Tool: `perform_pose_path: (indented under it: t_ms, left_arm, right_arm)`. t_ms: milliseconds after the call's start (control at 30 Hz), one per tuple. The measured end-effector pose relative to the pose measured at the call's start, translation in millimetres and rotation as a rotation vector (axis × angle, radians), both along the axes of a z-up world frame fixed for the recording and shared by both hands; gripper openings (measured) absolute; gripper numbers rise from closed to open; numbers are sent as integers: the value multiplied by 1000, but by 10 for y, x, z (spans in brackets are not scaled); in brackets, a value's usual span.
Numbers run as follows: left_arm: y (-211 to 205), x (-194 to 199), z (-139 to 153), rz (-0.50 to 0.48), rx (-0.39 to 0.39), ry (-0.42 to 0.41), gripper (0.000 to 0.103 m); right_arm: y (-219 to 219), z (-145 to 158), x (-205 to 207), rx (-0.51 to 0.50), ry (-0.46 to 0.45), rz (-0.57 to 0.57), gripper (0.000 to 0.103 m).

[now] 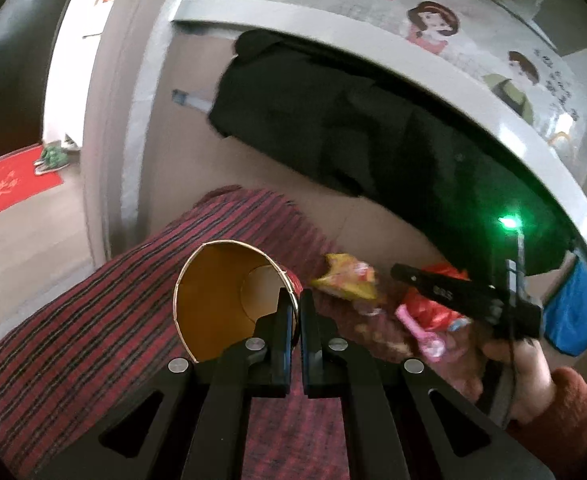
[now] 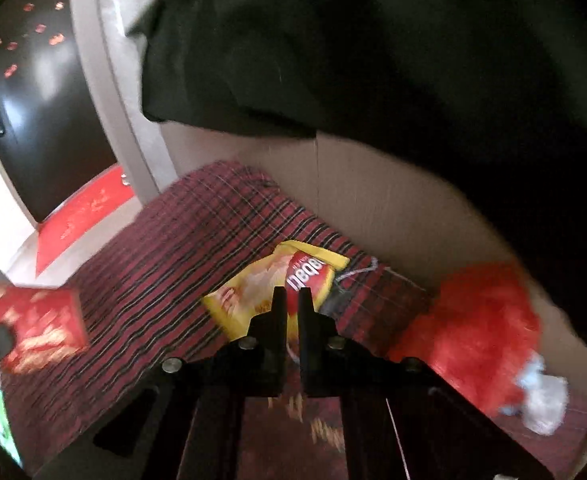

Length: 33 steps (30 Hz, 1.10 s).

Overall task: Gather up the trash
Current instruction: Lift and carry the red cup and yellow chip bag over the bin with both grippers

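Note:
My left gripper (image 1: 296, 296) is shut on the rim of a paper cup (image 1: 221, 300), gold inside, held over the red striped cloth (image 1: 93, 340). The cup shows as a red patterned tub in the right wrist view (image 2: 37, 328). My right gripper (image 2: 292, 294) is shut and hovers just over a yellow snack bag (image 2: 253, 292), holding nothing I can see; the bag also shows in the left wrist view (image 1: 347, 276). A red plastic bag (image 2: 477, 320) and crumpled clear wrap (image 2: 541, 400) lie to the right. The right gripper shows in the left wrist view (image 1: 397, 270).
A black garment (image 1: 353, 128) hangs over a cardboard wall (image 2: 373, 200) behind the cloth. A pink wrapper (image 1: 421, 332) lies by the red bag. A blue item (image 1: 577, 312) is at the right. A red doormat (image 1: 9, 184) lies on the floor at left.

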<state>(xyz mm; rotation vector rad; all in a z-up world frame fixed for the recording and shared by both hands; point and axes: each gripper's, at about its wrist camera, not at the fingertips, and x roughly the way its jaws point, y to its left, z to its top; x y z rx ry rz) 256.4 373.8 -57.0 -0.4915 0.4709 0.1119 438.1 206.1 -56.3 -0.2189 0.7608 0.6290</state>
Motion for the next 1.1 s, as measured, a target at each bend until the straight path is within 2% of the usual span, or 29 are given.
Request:
perform_pose_path:
  t_ms: [100, 200, 233, 267, 300, 400, 567, 700, 800, 833, 1033, 1100]
  left_arm:
    - [-185, -10, 130, -35, 11, -35, 3]
    - [-247, -16, 188, -29, 23, -51, 3]
    - [-247, -30, 195, -19, 23, -52, 3]
    - [-230, -45, 189, -11, 15, -51, 3]
    - [-211, -60, 180, -9, 8, -48, 3]
    - [-149, -89, 138, -7, 21, -30, 3]
    - [80, -110, 18, 2, 13, -6, 3]
    - [297, -121, -104, 19, -13, 6, 3]
    - [402, -120, -173, 29, -25, 15, 3]
    - [433, -116, -197, 31, -29, 18, 3]
    - [537, -100, -318, 49, -55, 32, 3]
    - [531, -100, -330, 49, -60, 36, 3]
  right_arm:
    - [-364, 213, -228, 44, -18, -10, 4]
    - [-627, 280, -262, 88, 26, -21, 9]
    - [-676, 271, -241, 103, 43, -24, 23]
    - [-693, 249, -211, 114, 61, -25, 42]
    - [-722, 217, -200, 127, 75, -25, 46]
    - [-595, 52, -69, 179, 148, -46, 46]
    - [-210, -308, 101, 182, 211, -112, 46]
    - [13, -465, 326, 193, 207, -196, 46]
    - [150, -630, 513, 239, 292, -245, 47]
    - [200, -628, 515, 245, 276, -246, 47]
    - [637, -626, 381, 98, 177, -129, 47]
    - [671, -613, 367, 85, 166, -125, 40]
